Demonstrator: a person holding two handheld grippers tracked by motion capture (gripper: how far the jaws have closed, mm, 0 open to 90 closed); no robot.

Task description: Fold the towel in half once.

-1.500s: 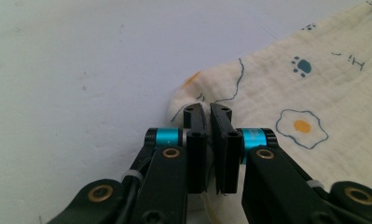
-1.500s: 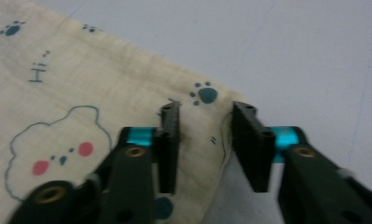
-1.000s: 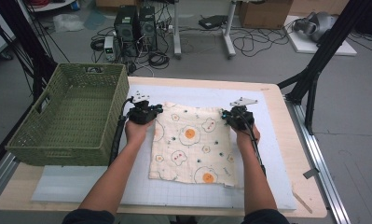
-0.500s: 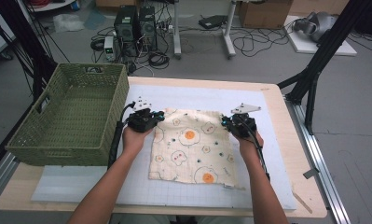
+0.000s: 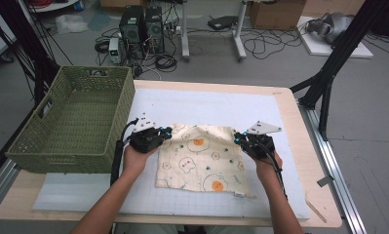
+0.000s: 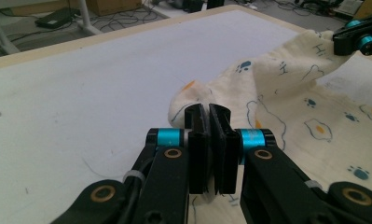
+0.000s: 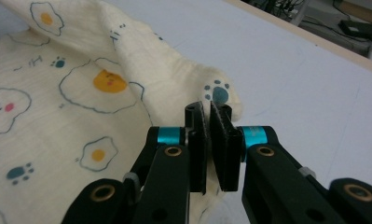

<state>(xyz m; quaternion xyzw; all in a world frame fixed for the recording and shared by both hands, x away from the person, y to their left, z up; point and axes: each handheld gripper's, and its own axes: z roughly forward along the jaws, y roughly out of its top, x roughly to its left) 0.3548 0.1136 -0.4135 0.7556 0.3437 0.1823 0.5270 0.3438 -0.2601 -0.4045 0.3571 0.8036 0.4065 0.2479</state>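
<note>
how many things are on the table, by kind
cloth, cream with an egg and paw print: 1
basket, green woven: 1
mat, pale, under the cloth: 1
grippers, left gripper and right gripper, each shut on a far corner of the cloth: 2
total: 5

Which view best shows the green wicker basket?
The high view: the green basket sits whole at the table's left edge, beside the left gripper. The two gripper views look across the egg-print cloth and the white mat instead.
</note>
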